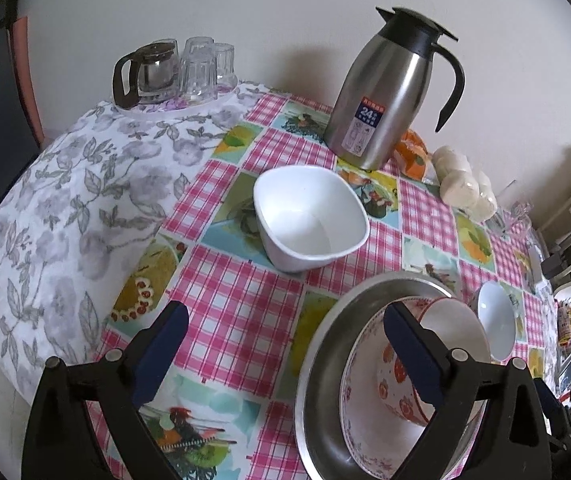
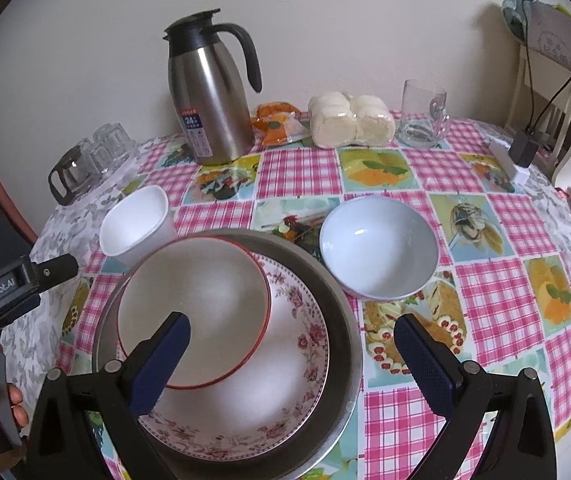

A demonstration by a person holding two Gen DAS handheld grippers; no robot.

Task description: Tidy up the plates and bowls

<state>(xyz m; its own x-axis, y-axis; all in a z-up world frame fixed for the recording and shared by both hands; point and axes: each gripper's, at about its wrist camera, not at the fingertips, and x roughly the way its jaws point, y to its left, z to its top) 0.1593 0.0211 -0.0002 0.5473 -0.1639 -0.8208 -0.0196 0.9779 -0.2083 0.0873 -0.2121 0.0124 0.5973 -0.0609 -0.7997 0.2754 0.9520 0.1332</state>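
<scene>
Presently we count five pieces of tableware on the counter (image 2: 497,300). From left: one white squarish bowl (image 2: 135,222); one steel pan (image 2: 341,344) holding one floral plate (image 2: 285,392), with one red-rimmed bowl (image 2: 193,308) nested on it; one round white bowl (image 2: 377,246) just right of the pan. Both tools tilt downward. Left hand-held gripper (image 1: 285,352): jaws wide apart, empty, right finger over the pan. Right hand-held gripper (image 2: 291,356): likewise spread, gripping nothing, above the plate.
</scene>
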